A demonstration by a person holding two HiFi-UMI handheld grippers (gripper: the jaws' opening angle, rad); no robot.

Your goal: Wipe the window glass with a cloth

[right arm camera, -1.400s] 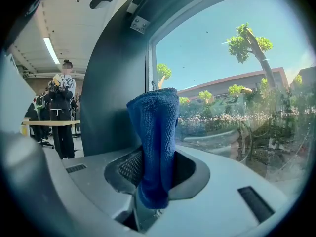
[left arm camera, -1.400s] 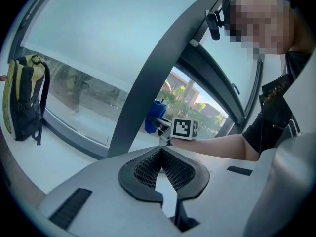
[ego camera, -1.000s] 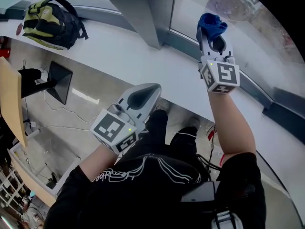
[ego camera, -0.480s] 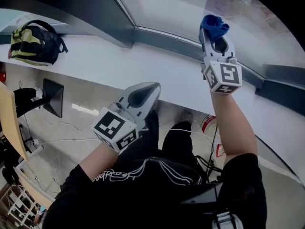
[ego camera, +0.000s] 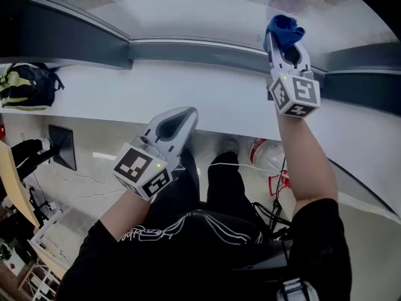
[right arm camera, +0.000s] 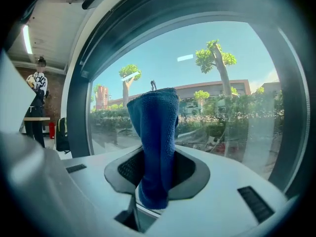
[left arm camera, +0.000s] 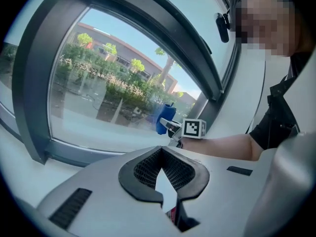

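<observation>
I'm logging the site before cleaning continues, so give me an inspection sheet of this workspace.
Surface: white sill below the window.
Job's things: blue cloth standing up from the right gripper; window glass ahead; whether they touch cannot be told.
Clutter: backpack at the sill's far left.
Grippers: left gripper shut, empty; right gripper shut on the blue cloth.
Cables: white cable by the person's legs.
Surroundings: trees and buildings outside; a bystander indoors.
</observation>
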